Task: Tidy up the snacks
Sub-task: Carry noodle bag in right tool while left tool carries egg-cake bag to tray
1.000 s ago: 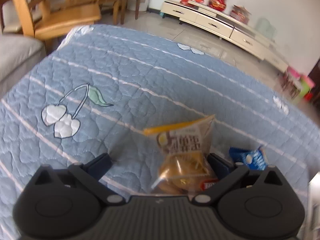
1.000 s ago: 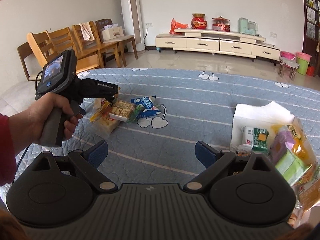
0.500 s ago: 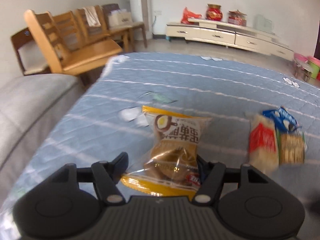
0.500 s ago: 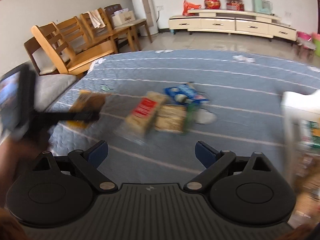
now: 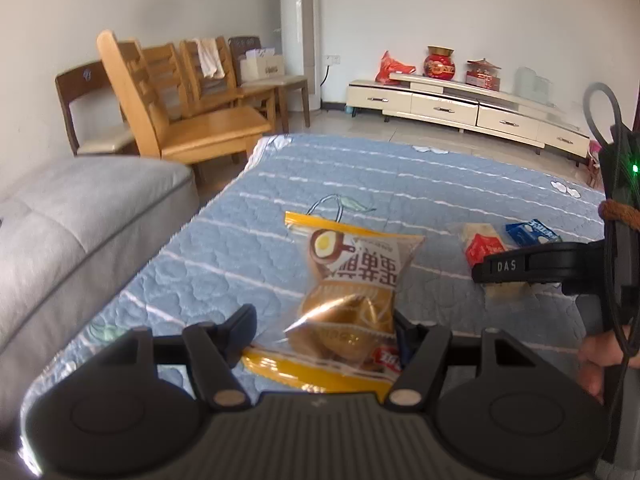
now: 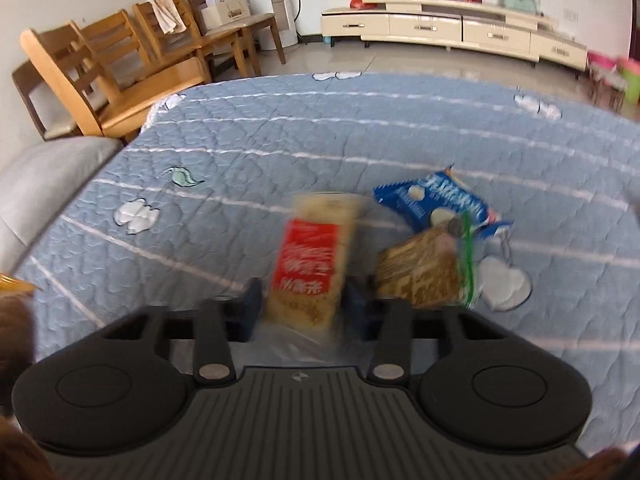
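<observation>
- Far left: grey sofa (image 5: 80, 216), wooden chairs (image 5: 188, 120) behind it.
- My left gripper (image 5: 324, 332) – fingers clamped on the yellow cake packet (image 5: 352, 292), gripping its lower part, packet upright and lifted above the blue quilt (image 5: 248, 248).
- My right gripper (image 6: 304, 304) – fingers closed on the red-label cracker pack (image 6: 310, 268), near end between them; view is motion-blurred, so I can't tell if the pack is off the quilt.
- Just right of it: brown cracker pack (image 6: 424, 272) with green edge, lying on the quilt.
- Blue cookie packet (image 6: 436, 200) beyond it, touching its far corner.
- Background right: cream TV cabinet (image 6: 460, 24) along the wall.
</observation>
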